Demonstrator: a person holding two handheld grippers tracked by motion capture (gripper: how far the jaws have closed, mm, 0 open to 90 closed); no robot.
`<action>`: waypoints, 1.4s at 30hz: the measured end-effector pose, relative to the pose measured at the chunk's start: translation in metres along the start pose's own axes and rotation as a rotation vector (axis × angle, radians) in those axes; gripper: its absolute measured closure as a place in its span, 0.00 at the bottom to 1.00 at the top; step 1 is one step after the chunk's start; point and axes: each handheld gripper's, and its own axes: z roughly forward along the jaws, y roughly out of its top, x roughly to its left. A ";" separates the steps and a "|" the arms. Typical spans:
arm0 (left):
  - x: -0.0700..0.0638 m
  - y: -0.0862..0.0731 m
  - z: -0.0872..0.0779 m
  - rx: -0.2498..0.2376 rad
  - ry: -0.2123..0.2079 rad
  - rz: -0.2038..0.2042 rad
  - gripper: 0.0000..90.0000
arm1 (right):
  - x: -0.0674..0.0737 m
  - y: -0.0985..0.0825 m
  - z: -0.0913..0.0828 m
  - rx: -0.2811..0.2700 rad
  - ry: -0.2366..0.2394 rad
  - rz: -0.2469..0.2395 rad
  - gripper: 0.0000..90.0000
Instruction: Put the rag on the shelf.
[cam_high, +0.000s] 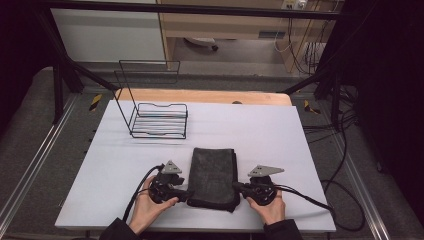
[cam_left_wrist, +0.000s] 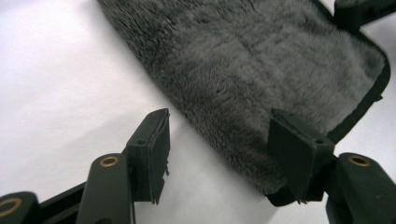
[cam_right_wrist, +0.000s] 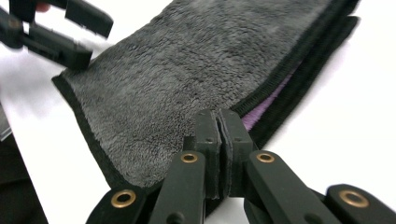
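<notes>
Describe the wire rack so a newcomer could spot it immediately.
Start at the white table and look to its far left corner. There stands the wire rack, apart from the folded dark towel nearer the person. It alone is thin black wire, see-through, with a tall back frame.

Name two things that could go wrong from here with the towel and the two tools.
1. The right tool is shut at the towel's layered edge; whether it holds all layers is unclear, so the fold might open on lifting.
2. The left tool is open astride the other corner; shutting it could pinch only the top layer or miss.
</notes>
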 end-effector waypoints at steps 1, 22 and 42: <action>0.000 0.000 0.002 0.004 -0.004 -0.003 0.45 | -0.002 0.000 -0.002 0.004 -0.009 0.005 0.98; -0.010 -0.005 0.005 0.021 -0.049 -0.050 0.93 | -0.010 -0.005 0.016 0.027 -0.033 0.038 0.92; 0.007 -0.012 -0.025 -0.019 0.001 0.035 0.59 | -0.009 0.001 0.011 -0.089 -0.032 -0.030 0.58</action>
